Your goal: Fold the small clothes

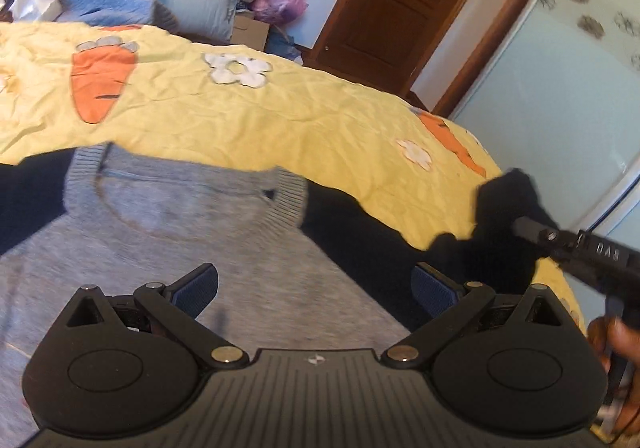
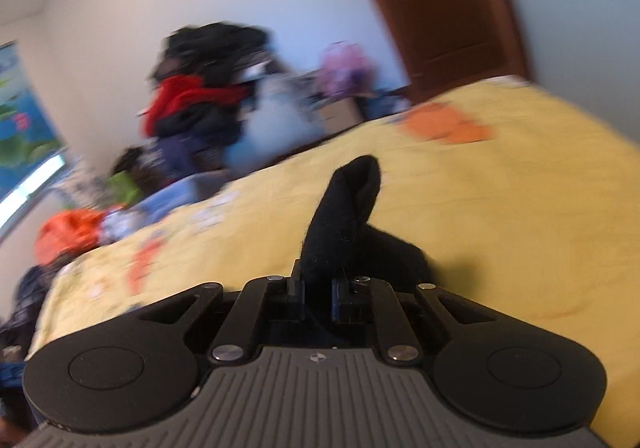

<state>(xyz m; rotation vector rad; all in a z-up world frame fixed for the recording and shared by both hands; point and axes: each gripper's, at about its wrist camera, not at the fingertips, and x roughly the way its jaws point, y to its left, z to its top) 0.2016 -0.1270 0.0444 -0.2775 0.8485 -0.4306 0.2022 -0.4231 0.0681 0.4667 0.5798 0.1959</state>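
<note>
**Now the sleeve is up, ready to cross the sweater**

Spread flat on the yellow bedspread [image 1: 320,115], the grey sweater [image 1: 160,248] lies directly beneath the left gripper [image 1: 316,288], whose jaws stand wide apart and hold nothing. The right gripper [image 2: 318,284] is clamped on the dark sleeve [image 2: 344,215], whose length runs away from the jaws. No containers visible.
</note>
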